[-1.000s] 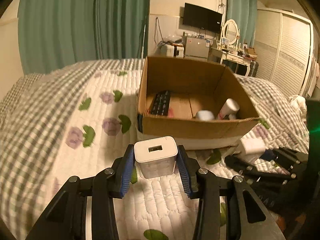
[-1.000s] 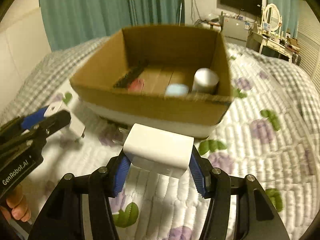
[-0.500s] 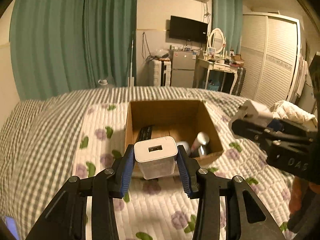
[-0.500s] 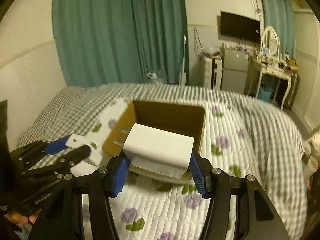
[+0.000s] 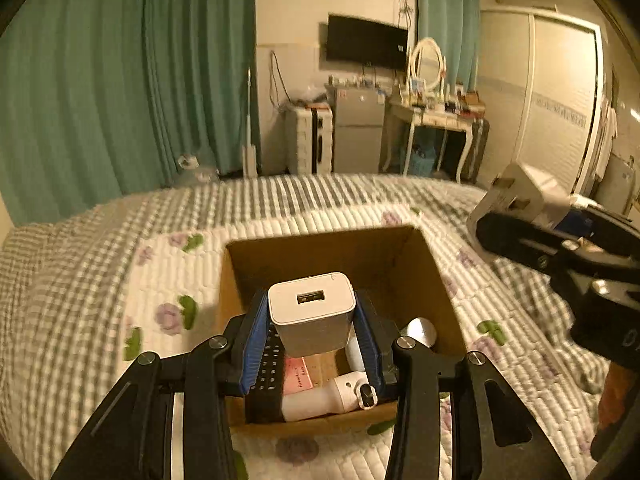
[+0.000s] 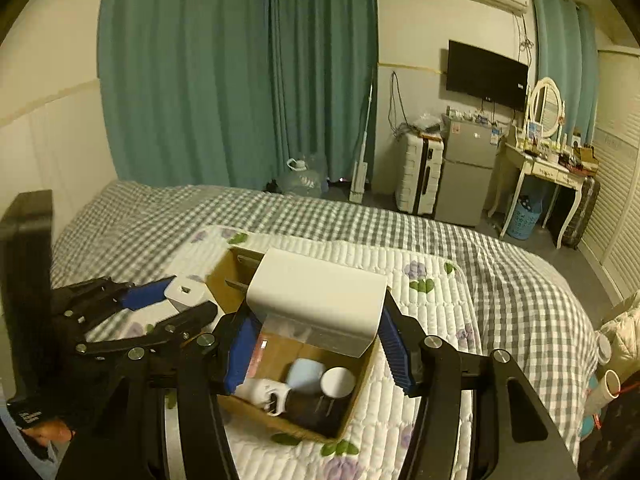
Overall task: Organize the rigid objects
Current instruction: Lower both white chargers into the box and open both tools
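My left gripper [image 5: 312, 320] is shut on a small white USB charger [image 5: 310, 312] and holds it high over the open cardboard box [image 5: 332, 256] on the bed. My right gripper [image 6: 316, 320] is shut on a larger white charger with metal prongs [image 6: 320, 300], also above the box [image 6: 360, 384]. The box holds a black keyboard [image 5: 266, 368], a pink card [image 5: 296, 374], a white bottle [image 5: 320, 400] and a white cylinder [image 5: 418, 330]. The right gripper shows in the left wrist view [image 5: 520, 216]; the left gripper shows in the right wrist view [image 6: 176, 300].
The box sits on a white floral quilt [image 5: 160, 280] over a grey checked bedspread [image 6: 500, 264]. Beyond the bed are green curtains [image 6: 240, 72], a suitcase [image 6: 420, 176], a small fridge [image 6: 468, 172] and a dressing table [image 6: 548, 168].
Both grippers have risen from bed level beside the box to high above it, each keeping its charger. The box now lies below the fingers in both views.
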`<control>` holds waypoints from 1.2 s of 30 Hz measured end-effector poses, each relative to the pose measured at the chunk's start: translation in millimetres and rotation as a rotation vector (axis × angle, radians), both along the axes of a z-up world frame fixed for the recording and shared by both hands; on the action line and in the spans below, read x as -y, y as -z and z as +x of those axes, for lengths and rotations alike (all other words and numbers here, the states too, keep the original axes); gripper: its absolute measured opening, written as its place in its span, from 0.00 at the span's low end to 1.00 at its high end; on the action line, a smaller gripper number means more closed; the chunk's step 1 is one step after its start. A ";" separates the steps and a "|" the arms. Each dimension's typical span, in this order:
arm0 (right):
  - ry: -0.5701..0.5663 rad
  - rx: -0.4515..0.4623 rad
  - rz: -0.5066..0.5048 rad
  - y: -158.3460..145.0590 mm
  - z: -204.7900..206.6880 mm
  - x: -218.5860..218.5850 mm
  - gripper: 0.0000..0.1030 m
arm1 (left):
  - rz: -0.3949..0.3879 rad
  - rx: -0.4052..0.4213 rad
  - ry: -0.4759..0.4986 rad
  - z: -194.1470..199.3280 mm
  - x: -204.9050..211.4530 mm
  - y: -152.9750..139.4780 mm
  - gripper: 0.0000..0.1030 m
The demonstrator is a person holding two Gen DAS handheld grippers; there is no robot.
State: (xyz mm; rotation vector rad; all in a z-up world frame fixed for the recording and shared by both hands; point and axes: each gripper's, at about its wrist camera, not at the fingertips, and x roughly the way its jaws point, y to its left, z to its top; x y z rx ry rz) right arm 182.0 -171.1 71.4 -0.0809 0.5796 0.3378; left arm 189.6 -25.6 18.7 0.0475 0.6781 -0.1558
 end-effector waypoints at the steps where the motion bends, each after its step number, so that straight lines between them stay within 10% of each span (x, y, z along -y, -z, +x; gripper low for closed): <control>1: 0.004 -0.009 0.003 7.2 8.2 2.0 0.54 | 0.001 -0.016 0.003 7.3 0.9 8.4 0.41; 17: 0.008 -0.114 0.000 76.6 54.2 11.8 0.54 | 0.055 -0.103 0.027 52.5 12.5 79.3 0.44; 36: 0.020 -0.194 -0.111 98.2 96.8 -35.1 0.54 | 0.026 0.041 -0.093 24.2 -45.3 26.2 0.55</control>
